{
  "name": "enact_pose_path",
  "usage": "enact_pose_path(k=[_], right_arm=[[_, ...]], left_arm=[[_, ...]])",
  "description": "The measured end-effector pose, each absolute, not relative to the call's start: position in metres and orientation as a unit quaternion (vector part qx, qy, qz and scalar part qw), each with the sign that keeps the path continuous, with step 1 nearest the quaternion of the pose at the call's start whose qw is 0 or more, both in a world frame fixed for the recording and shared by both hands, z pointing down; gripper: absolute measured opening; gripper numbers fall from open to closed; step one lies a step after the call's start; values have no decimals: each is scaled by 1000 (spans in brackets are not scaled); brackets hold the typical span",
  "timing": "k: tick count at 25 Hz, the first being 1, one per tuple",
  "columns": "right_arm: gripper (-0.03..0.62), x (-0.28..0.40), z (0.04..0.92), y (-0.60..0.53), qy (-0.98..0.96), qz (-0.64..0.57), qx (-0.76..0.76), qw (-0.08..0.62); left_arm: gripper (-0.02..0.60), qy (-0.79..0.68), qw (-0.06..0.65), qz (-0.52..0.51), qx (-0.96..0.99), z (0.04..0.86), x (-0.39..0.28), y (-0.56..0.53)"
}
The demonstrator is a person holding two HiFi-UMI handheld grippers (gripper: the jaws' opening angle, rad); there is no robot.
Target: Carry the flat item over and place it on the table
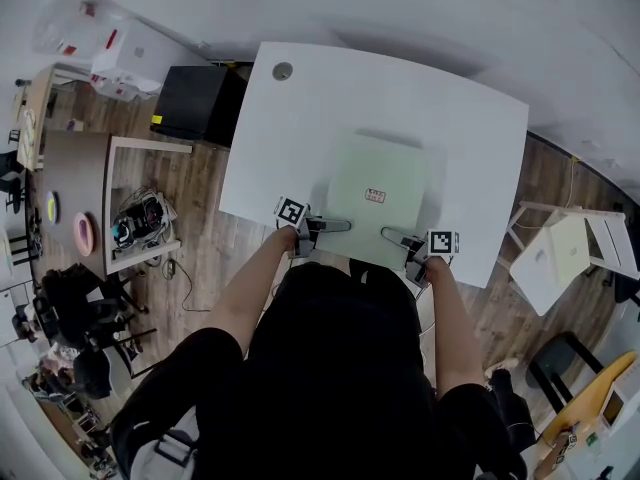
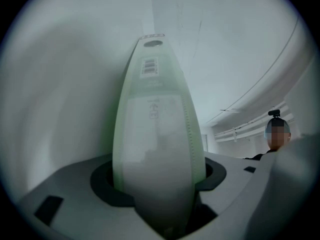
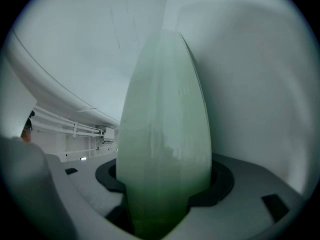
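The flat item (image 1: 380, 193) is a pale green square panel with a small label in its middle, held level over the near middle of the white table (image 1: 300, 138). My left gripper (image 1: 340, 226) is shut on its near edge at the left. At the right of that same edge my right gripper (image 1: 390, 234) is also shut on it. In the left gripper view the panel (image 2: 157, 149) fills the gap between the jaws edge-on, its barcode label towards the far end. The right gripper view shows the panel (image 3: 165, 149) the same way. Whether it touches the table I cannot tell.
A black box (image 1: 200, 103) stands against the table's left side, and a round grommet (image 1: 283, 70) sits near its far left corner. A low wooden table (image 1: 140, 218) with gear is at the left, a white chair (image 1: 560, 253) at the right. A person (image 2: 276, 134) is far off.
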State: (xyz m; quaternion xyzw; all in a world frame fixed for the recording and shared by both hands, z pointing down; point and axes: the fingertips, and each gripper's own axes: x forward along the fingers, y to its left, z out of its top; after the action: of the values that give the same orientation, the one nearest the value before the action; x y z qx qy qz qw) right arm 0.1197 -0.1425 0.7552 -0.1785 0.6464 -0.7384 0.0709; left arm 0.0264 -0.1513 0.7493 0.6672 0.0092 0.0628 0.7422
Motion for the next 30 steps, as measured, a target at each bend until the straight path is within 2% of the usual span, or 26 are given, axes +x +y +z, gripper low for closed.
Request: enact_pose_path(k=[13, 30], right_arm=[[313, 126, 757, -144, 653, -725, -209, 63], [322, 155, 762, -130, 647, -717, -259, 14]], left_arm=[[302, 19, 742, 74, 666, 751, 30, -153], [301, 8, 734, 76, 675, 750, 30, -151]])
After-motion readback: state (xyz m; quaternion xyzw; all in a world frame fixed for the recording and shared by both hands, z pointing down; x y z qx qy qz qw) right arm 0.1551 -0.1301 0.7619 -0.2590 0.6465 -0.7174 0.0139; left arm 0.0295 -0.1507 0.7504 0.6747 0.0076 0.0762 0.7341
